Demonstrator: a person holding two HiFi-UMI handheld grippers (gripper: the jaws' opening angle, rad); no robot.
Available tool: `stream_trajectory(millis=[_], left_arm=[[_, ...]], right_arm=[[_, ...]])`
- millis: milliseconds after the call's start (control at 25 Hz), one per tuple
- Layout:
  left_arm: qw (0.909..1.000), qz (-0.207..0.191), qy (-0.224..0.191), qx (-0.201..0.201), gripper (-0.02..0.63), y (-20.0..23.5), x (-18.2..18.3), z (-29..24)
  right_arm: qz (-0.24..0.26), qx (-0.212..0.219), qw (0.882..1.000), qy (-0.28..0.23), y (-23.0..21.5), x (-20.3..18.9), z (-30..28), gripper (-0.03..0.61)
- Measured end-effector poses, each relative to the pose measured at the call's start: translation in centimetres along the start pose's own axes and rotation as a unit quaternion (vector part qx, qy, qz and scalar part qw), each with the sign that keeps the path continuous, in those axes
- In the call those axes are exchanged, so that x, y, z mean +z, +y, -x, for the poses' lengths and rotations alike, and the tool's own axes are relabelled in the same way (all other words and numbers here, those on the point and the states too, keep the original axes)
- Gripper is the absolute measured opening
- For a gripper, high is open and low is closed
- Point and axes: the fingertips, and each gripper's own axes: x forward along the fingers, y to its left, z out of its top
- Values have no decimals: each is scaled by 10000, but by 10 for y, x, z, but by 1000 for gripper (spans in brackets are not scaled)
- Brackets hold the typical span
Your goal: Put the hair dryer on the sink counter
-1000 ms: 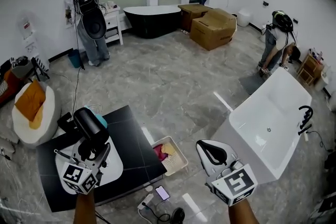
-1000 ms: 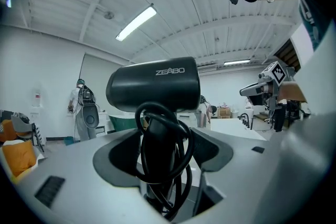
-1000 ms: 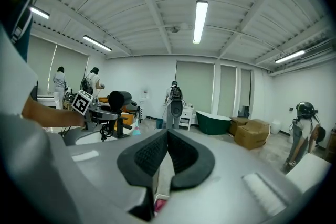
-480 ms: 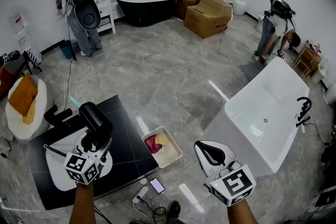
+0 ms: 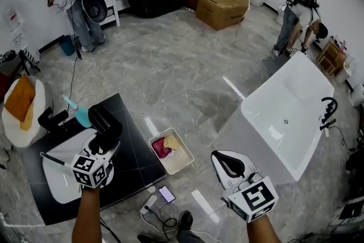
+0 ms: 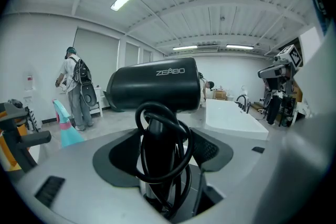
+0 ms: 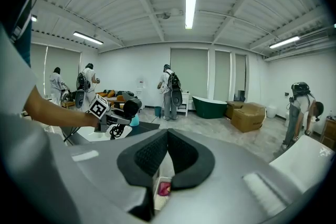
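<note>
My left gripper (image 5: 103, 144) is shut on the handle of a black hair dryer (image 5: 106, 123), which it holds above the black sink counter (image 5: 132, 152), at the right edge of the white basin (image 5: 57, 176). In the left gripper view the dryer (image 6: 155, 87) stands upright between the jaws, its black cord (image 6: 160, 152) looped round the handle. My right gripper (image 5: 228, 164) hangs over the floor to the right, shut with nothing in it. In the right gripper view its pads (image 7: 181, 157) touch, and the dryer (image 7: 129, 108) shows at far left.
A white basket (image 5: 183, 161) with pink and yellow cloths sits on the floor beside the counter, with a phone (image 5: 166, 194) and cables in front of it. A teal bottle (image 5: 80, 114) and a black faucet (image 5: 50, 119) stand on the counter. A white bathtub (image 5: 287, 119) lies to the right.
The head view has swung, so the counter sits lower and further left. The left gripper with the dryer is now nearer the teal bottle. The right gripper has hardly moved.
</note>
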Motion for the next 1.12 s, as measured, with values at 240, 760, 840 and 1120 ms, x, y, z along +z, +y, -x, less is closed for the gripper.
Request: stream_trajectory(millis=[240,760,840,1120], left_arm=[[9993,-42,364,-21,293,-4,-28,-24],[9912,-412,1256,-21,291,-11,-70,-72],[9888,-553,1389,-41,291,-14,-74,-79],[9719,-1139,2056,-103,291,-27,-94,-98]], right_arm=[[-65,-67,9998,154,-9,-17,2,11],[-210,-224,9984,478,-30,-54,8,12],[-244,-232,9983,469,-34,-58,8,11],[-366,-228,9975,557,-40,-75,7,11]])
